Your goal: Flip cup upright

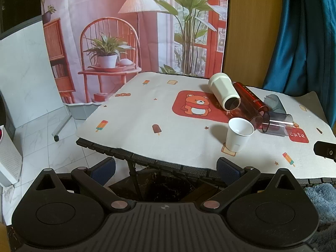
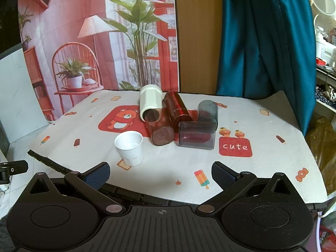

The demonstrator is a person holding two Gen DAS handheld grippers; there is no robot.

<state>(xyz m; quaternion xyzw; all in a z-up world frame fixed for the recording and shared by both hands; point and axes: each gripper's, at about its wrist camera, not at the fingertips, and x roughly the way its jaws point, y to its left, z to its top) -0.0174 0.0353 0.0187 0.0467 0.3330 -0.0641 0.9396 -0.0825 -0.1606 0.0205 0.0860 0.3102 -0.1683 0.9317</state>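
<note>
The white cup (image 2: pixel 129 148) stands upright on the table (image 2: pixel 273 168), mouth up, near the front edge. In the right wrist view it sits at 10 o'clock from the right hand-held gripper (image 2: pixel 160 173); in the left wrist view the same cup (image 1: pixel 239 134) sits at 2 o'clock from the left hand-held gripper (image 1: pixel 166 168). Nothing touches it.

Behind the cup, at its 1 o'clock in the right wrist view, lies a cluster of tumbled containers. A clear brown-tinted cup (image 2: pixel 160 129) lies on its side, base toward the camera, its mouth at the opening of a cream-white faceted cup (image 2: pixel 150 101), also on its side. A red cylindrical can (image 2: pixel 177 110) lies just beside them at 3 o'clock. A clear purple-tinted cup (image 2: pixel 197 134) lies crosswise in front of the can, and a grey translucent cup (image 2: pixel 208 110) lies behind that one.

A white tablecloth (image 2: pixel 168 168) printed with a bear, ice lollies and a red "cute" patch covers the table.

Right hand-held gripper: jaws spread wide, holding nothing, positioned over the front edge of the table. Left hand-held gripper: jaws spread wide, holding nothing, positioned off the table's front-left edge.

A printed backdrop (image 1: pixel 134 27) hangs at 12 o'clock, a teal curtain (image 2: pixel 264 35) at 2 o'clock.
</note>
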